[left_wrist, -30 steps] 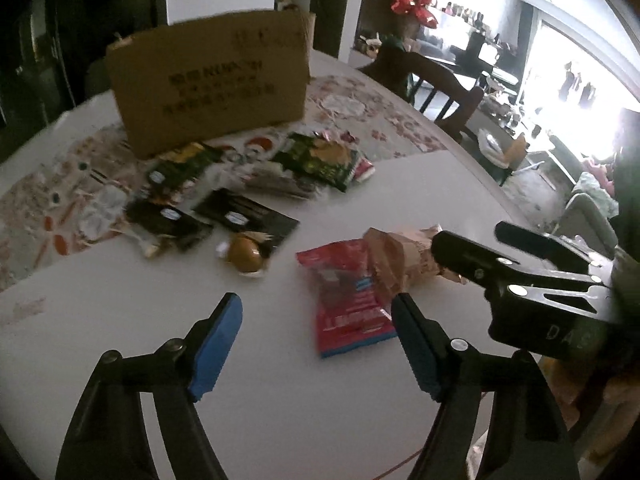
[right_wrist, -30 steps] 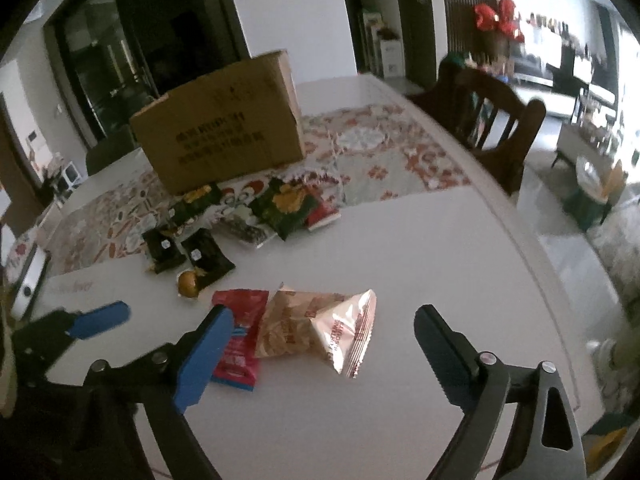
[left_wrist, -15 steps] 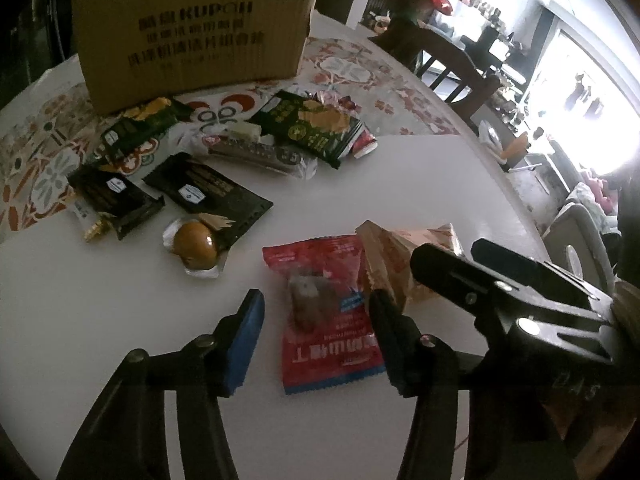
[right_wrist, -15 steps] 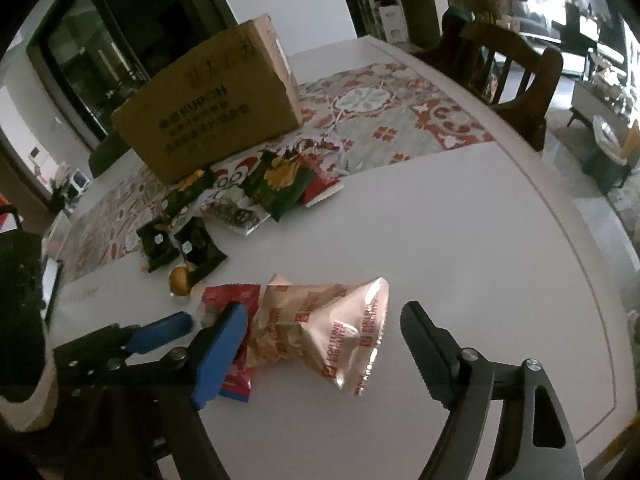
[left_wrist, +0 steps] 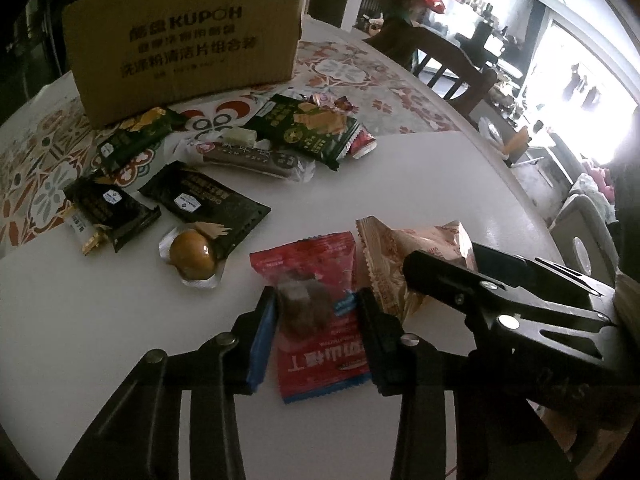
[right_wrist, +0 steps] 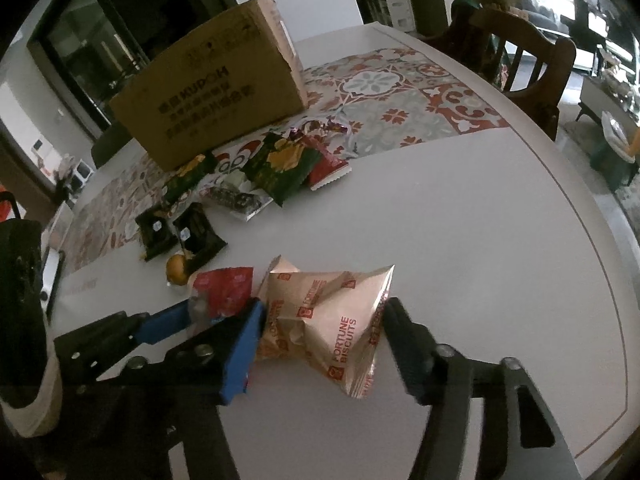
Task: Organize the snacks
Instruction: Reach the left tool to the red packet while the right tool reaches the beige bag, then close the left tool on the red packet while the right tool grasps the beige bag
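A red snack packet lies on the white table between the jaws of my left gripper, which straddles it, narrowed but still open; the pads look about touching its sides. The packet also shows in the right wrist view. A tan Fortune Biscuits bag lies right of it, between the jaws of my right gripper, both pads at its edges. The bag shows in the left wrist view behind the right gripper's fingers.
A cardboard box stands at the back on a patterned runner. Several snacks lie before it: green packets, black packets, a wrapped bar, a round golden sweet. A wooden chair stands at the far right.
Both grippers moved forward and down over the table and narrowed: the left around the red packet, the right around the biscuit bag. The box and snacks now look nearer.
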